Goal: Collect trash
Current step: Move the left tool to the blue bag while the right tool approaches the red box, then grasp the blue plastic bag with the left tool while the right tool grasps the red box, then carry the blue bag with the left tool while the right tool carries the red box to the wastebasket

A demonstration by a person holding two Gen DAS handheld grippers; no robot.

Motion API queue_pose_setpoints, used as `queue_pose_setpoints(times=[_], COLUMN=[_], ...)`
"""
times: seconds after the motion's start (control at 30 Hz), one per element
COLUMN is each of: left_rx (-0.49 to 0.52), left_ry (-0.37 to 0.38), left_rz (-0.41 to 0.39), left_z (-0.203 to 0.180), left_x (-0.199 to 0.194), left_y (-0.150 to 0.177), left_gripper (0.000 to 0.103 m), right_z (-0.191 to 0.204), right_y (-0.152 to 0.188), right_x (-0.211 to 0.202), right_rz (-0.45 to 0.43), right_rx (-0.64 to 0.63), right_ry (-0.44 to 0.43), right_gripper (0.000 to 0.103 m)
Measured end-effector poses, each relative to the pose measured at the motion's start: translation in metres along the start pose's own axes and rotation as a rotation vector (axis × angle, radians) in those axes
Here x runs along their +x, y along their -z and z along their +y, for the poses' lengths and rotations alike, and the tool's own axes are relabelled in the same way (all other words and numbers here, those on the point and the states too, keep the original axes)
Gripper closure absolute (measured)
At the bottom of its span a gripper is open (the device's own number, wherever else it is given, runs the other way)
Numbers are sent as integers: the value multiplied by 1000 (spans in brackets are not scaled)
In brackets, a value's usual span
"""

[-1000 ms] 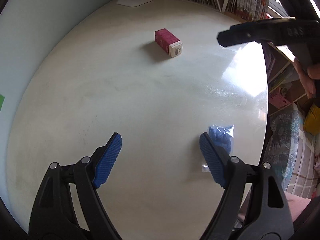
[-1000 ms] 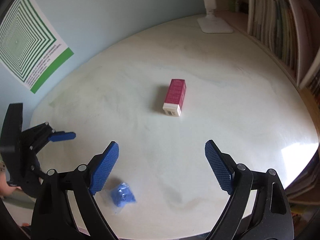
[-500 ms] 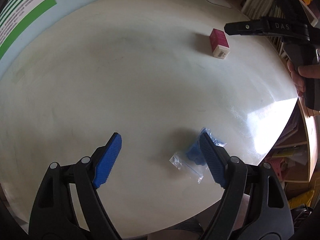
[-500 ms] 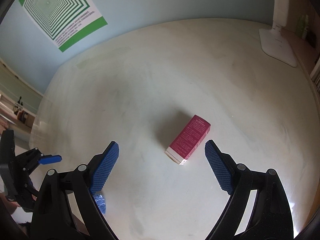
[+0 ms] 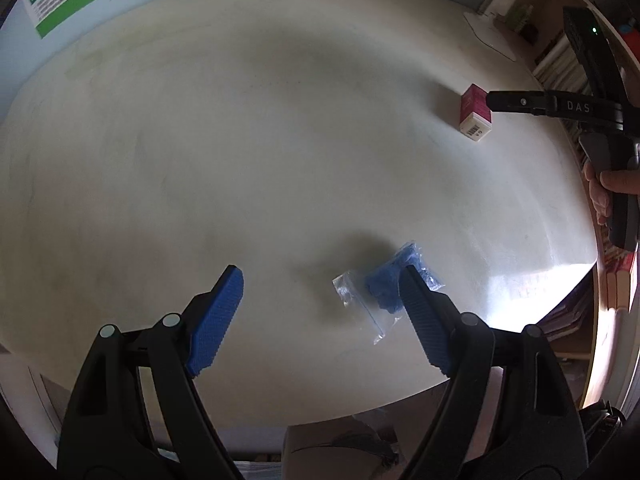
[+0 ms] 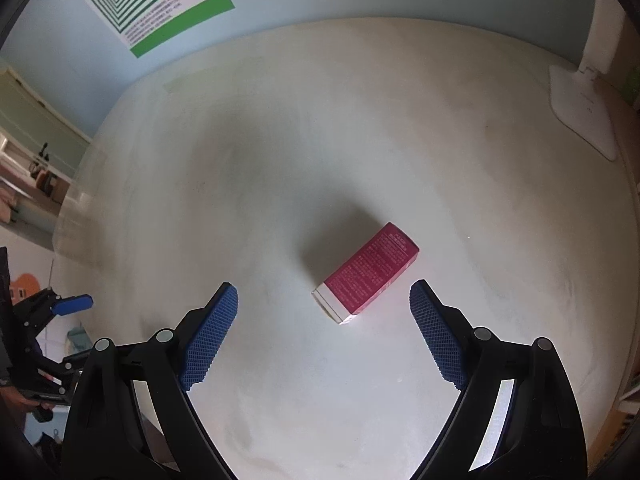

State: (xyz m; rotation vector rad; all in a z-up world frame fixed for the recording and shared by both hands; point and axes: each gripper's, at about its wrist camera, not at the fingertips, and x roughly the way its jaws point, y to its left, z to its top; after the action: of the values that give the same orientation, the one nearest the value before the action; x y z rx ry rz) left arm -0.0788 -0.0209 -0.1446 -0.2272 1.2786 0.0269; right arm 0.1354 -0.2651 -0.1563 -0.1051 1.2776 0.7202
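left wrist: steeply down on table (image 5: 280, 140) | right wrist: same | shared: red box (image 6: 370, 274)

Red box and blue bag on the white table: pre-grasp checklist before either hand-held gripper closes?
1. Right hand-held gripper jaws open: ok.
2. Red rectangular cardboard box lined up between the right fingers: ok, though it lies diagonal to them.
3. Left hand-held gripper jaws open: ok.
4. Clear plastic bag with crumpled blue contents centred between the left fingers: not ok, it sits against the right-side finger and is partly hidden behind it.
5. White round table bare around the box: ok.
6. Fingers down at grasping height: cannot tell.
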Motion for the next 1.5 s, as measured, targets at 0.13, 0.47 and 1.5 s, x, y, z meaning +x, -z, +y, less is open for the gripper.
queue_pose_setpoints(times=[0.13,0.47,1.5], left_rx=[-218,-727,-670], left_ry=[-26,-111,-142], left_rz=[-7,1,-42], left_z=[-11,-38,-21], left_x=[7,28,39], left_y=[5,34,45], left_gripper=[25,25,62], right_z=[-8,1,15], right_y=[-17,-42,-35], right_x=[21,54,54], right_rz=[66,189,143], right_rx=[-78,-310,-403], right_ry=[-87,-207,-197], right_gripper=[16,16,72])
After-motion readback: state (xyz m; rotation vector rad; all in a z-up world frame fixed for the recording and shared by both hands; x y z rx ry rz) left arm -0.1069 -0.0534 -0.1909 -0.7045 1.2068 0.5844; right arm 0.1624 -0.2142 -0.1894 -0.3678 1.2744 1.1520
